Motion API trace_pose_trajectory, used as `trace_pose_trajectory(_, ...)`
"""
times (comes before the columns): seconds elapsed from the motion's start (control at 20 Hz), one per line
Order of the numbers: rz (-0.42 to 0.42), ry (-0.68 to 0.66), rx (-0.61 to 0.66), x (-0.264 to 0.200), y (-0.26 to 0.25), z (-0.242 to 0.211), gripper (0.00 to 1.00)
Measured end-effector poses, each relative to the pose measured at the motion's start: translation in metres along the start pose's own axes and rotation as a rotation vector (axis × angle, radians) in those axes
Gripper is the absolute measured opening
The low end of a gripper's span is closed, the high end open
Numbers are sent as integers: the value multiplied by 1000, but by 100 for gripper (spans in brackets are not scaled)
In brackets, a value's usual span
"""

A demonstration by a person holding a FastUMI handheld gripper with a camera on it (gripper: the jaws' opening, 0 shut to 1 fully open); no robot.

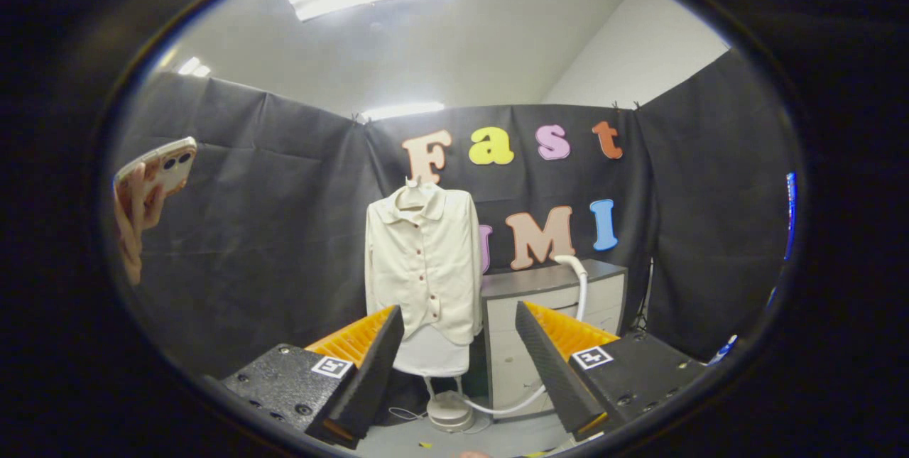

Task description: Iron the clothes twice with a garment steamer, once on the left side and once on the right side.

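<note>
The hand-held gripper [458, 366] is spread wide and grasps nothing, pointing at a cream shirt [424, 263] hanging upright straight ahead and well beyond its fingers, while the steamer's white hose [581, 287] rises to the shirt's right beside a grey cabinet [550, 280].

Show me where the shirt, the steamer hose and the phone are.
Shirt [425, 266]: gripper view, on its buttoned front.
Steamer hose [581, 280]: gripper view, on its upper bend.
Phone [165, 164]: gripper view, on its back.
</note>
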State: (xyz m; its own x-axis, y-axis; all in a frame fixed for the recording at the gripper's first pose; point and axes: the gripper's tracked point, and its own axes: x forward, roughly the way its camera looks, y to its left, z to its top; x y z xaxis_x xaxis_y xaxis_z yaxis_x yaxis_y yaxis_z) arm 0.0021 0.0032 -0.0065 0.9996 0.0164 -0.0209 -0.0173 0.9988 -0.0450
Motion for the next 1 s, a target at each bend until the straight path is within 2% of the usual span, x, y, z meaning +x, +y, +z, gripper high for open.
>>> trace_pose_trajectory(0.55, -29, 27, -10, -3, -12, -9, 96)
trace_pose_trajectory(1.0, -67, 64, -38, 25, -20, -21, 97)
